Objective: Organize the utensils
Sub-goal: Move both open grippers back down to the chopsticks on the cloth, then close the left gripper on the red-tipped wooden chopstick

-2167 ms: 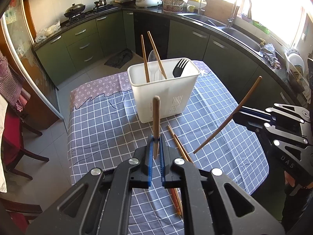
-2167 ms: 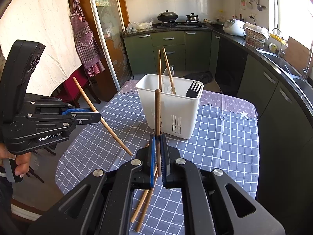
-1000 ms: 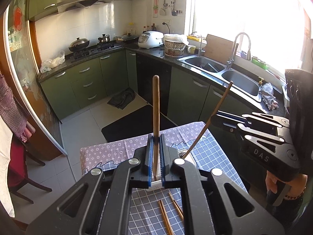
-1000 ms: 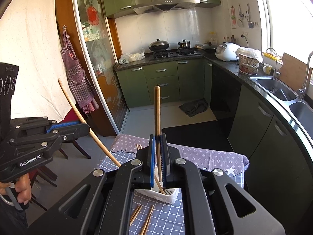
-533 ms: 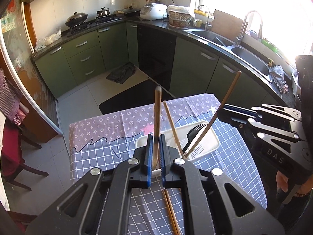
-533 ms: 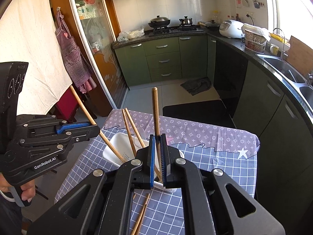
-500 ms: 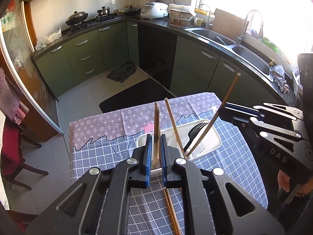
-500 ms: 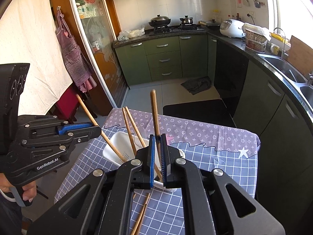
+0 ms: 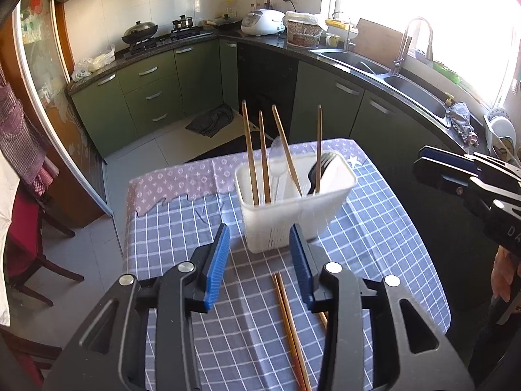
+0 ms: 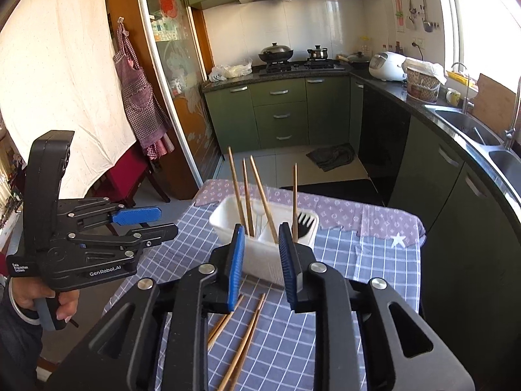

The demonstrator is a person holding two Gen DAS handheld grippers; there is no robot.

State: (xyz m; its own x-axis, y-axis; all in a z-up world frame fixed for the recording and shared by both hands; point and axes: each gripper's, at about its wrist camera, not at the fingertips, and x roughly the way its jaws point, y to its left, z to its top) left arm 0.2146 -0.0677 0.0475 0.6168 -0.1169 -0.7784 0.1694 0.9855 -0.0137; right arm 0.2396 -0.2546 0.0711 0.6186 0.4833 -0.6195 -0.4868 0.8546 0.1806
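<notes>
Chopsticks (image 9: 260, 156) now inside holder (image 9: 294, 210).

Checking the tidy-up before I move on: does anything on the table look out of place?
Yes. Several loose chopsticks lie scattered on the checked tablecloth in front of the white utensil holder, while four others stand inside it with a black fork.

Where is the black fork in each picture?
Left wrist view: the black fork stands in the right end of the white holder, just above centre.
Right wrist view: the fork is again at the holder's right end, centre frame, beside a chopstick.
Shared landmark: the white rice cooker on the counter.
</notes>
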